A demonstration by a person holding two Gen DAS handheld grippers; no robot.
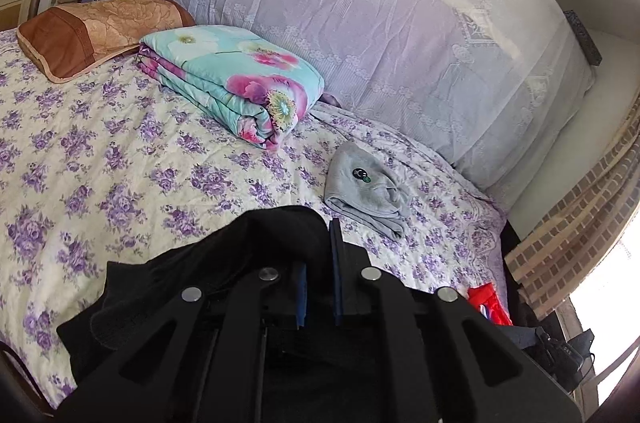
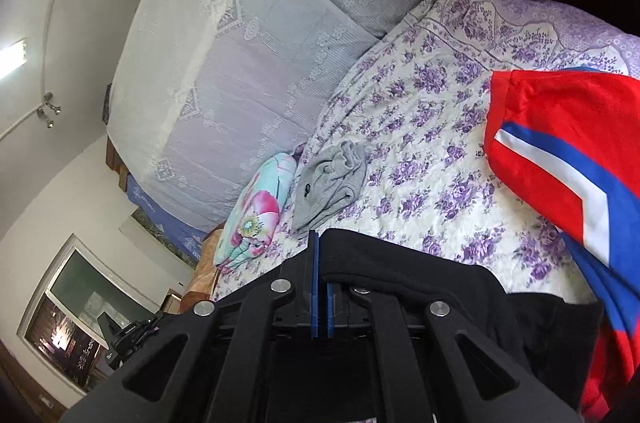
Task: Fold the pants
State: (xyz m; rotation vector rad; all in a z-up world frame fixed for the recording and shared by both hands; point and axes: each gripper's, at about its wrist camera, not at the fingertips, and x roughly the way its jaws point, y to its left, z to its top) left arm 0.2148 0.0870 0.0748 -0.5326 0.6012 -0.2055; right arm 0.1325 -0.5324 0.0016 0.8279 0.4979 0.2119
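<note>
Both grippers point a bit downward over the bed [image 1: 120, 159], each with its 2 fingers nearly pressed together and pinching the black pants [image 1: 256, 247]. On the left gripper [image 1: 320, 263] the fabric drapes over the left finger and spills toward 8 o'clock, so only the right finger's blue-edged pad shows clearly. The right wrist view is rolled hard sideways, with the ceiling lights at 9 o'clock and the bed at 3. There the right gripper [image 2: 322, 263] has the pants' edge clamped between its blue pads, cloth running off toward 4 o'clock.

Hard to say which part of the pants is held, waistband or hem, since it's all plain black and mostly hidden under the gripper bodies. Whether the pants hang free or touch the bedspread below can't be made out.

Other stuff: a grey garment [image 1: 368, 187] at 1 o'clock of the left gripper, a folded floral quilt [image 1: 236, 83] at 11, a brown pillow [image 1: 100, 31] further back, and a red-white-blue garment [image 2: 568, 151] cut off at the right wrist frame's edge.
</note>
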